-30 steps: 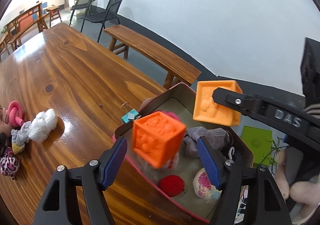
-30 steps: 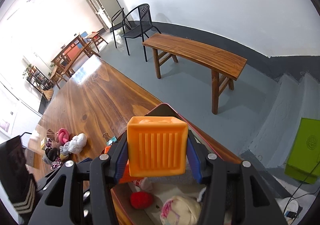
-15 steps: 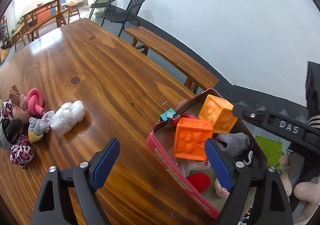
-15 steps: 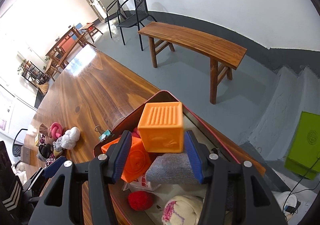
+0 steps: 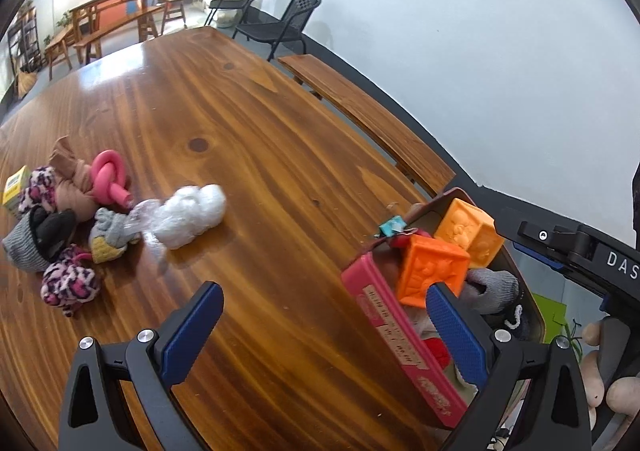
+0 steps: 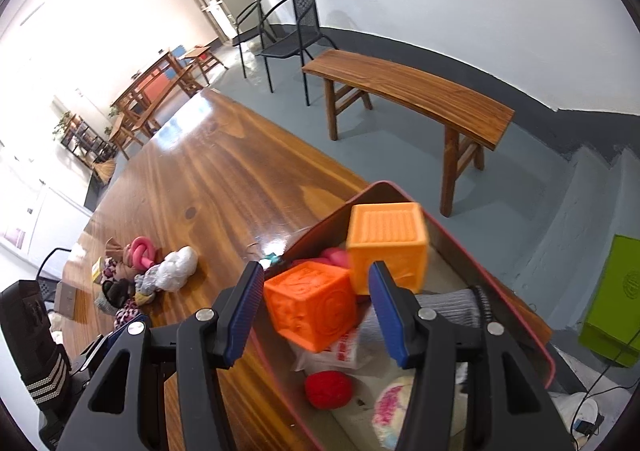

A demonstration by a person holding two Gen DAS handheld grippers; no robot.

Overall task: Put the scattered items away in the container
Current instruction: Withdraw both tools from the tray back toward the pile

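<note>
A pink-rimmed tin point(image 5: 384, 315) point(image 6: 384, 183) stands at the table's right end. A dark orange cube point(image 5: 432, 275) point(image 6: 312, 307) and a lighter orange cube point(image 5: 468, 235) point(image 6: 384, 243) lie in it on grey socks and soft balls. My left gripper point(image 5: 320, 303) hangs over bare wood just left of the tin, its jaws opening wide with nothing between them. My right gripper point(image 6: 316, 275) hovers over the tin, open, its pads clear of the cubes below. A pile of socks point(image 5: 68, 283) point(image 6: 128, 291), a pink ring point(image 5: 108, 179) and a white plastic bundle point(image 5: 188, 215) lies further left.
A teal binder clip point(image 5: 394, 225) lies against the tin's far corner. A small yellow box point(image 5: 14, 187) sits beside the pile. A wooden bench point(image 6: 408, 91) and black chairs point(image 6: 292, 31) stand past the table edge. A green box point(image 6: 612, 299) is on the floor.
Both grippers let go of their orange cubes, which dropped into the tin. The left gripper opened wide and swung left over the table. The right one drew back a little.
</note>
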